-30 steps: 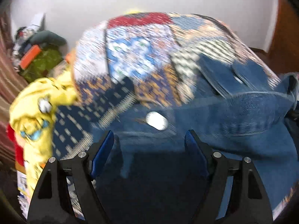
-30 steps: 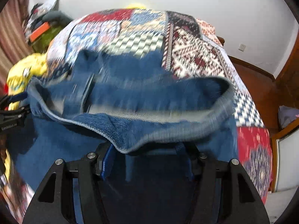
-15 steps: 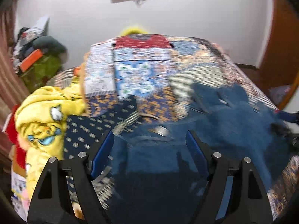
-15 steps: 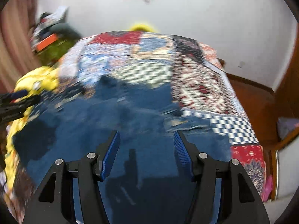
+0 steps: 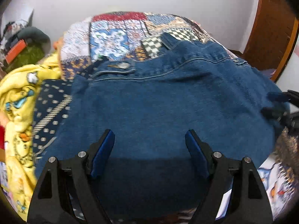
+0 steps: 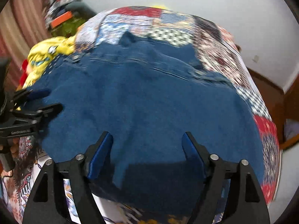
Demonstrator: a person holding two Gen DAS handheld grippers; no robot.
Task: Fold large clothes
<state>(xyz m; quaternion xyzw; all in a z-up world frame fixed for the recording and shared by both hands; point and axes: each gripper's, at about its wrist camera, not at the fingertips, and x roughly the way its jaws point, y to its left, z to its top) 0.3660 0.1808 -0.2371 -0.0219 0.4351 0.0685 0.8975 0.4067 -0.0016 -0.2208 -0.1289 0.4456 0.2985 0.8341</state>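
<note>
A blue denim garment [image 5: 158,100] lies spread flat on the patchwork bed cover [image 5: 110,39], with a metal button [image 5: 122,65] on its far band. It also fills the right wrist view [image 6: 149,100]. My left gripper [image 5: 149,143] is open and empty above the garment's near part. My right gripper [image 6: 147,145] is open and empty above the near part too. The left gripper also shows at the left edge of the right wrist view [image 6: 35,102], at the garment's left edge. The right gripper shows at the right edge of the left wrist view [image 5: 278,102].
A yellow printed cloth [image 5: 16,100] is heaped at the bed's left side. A cluttered pile with an orange box [image 5: 15,50] stands by the far left wall. A wooden door [image 5: 271,28] is at the right. The bed's right edge drops to a brown floor [image 6: 265,91].
The right gripper has let go of the denim fold and opened. The garment has dropped flat onto the bed. Both grippers have drawn back above its near part.
</note>
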